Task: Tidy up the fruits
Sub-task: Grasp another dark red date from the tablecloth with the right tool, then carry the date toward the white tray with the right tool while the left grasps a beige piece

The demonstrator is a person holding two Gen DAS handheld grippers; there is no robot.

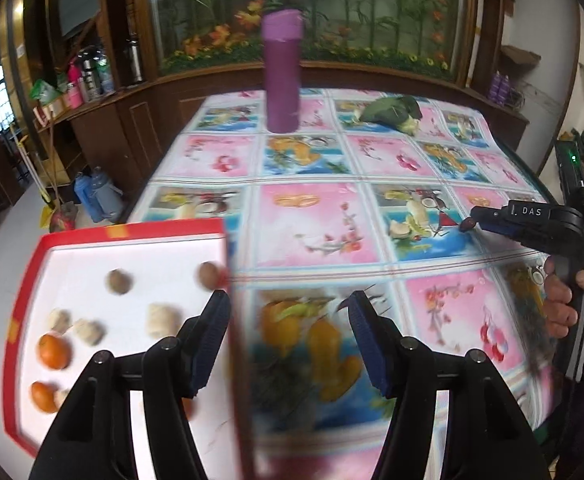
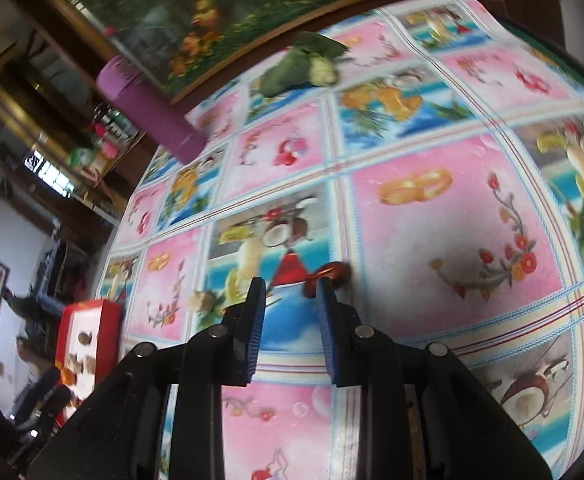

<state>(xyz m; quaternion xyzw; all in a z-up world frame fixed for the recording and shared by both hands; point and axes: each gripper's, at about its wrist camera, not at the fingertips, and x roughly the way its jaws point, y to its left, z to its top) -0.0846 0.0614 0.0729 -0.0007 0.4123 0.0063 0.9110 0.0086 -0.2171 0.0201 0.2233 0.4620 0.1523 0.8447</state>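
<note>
A red box (image 1: 131,233) with a white floor sits at the table's left front. It holds two oranges (image 1: 53,350), two brown round fruits (image 1: 119,281) and several pale pieces (image 1: 163,320). My left gripper (image 1: 289,300) is open, and its jaws straddle the box's right wall. My right gripper (image 2: 289,284) is partly open with only tablecloth showing between its fingers. A small dark red fruit (image 2: 330,274) sits just past its right fingertip; contact is unclear. The left wrist view shows this fruit (image 1: 468,224) at the tip of the right gripper (image 1: 476,216).
A tall purple bottle (image 1: 281,76) stands at the table's far middle, and a green leafy vegetable (image 1: 392,114) lies to its right. A fruit-print cloth (image 1: 312,208) covers the table. A hand (image 1: 564,312) grips the right tool. Wooden cabinets stand behind.
</note>
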